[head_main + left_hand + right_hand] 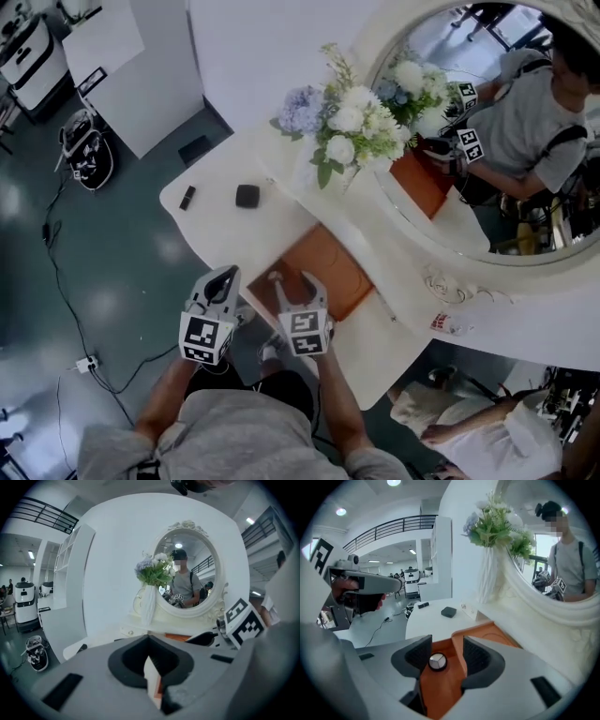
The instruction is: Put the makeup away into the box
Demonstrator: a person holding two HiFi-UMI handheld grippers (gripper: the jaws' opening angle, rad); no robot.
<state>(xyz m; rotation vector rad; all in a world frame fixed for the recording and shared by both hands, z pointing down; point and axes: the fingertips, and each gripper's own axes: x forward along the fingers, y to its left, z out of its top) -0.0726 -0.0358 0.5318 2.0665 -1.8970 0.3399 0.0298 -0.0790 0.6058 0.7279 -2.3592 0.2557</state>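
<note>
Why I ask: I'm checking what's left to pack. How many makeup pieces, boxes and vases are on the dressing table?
Orange box: 1
Black makeup pieces outside it: 2, a square case and a slim stick
Round-topped piece inside it: 1
Vase of flowers: 1
Total: 5

The box (323, 272) sat on the table (225, 234), with the flower vase (342, 141) behind it, before the mirror (487, 122). A compact (247, 196) and a slim stick (187, 197) lay farther left.
</note>
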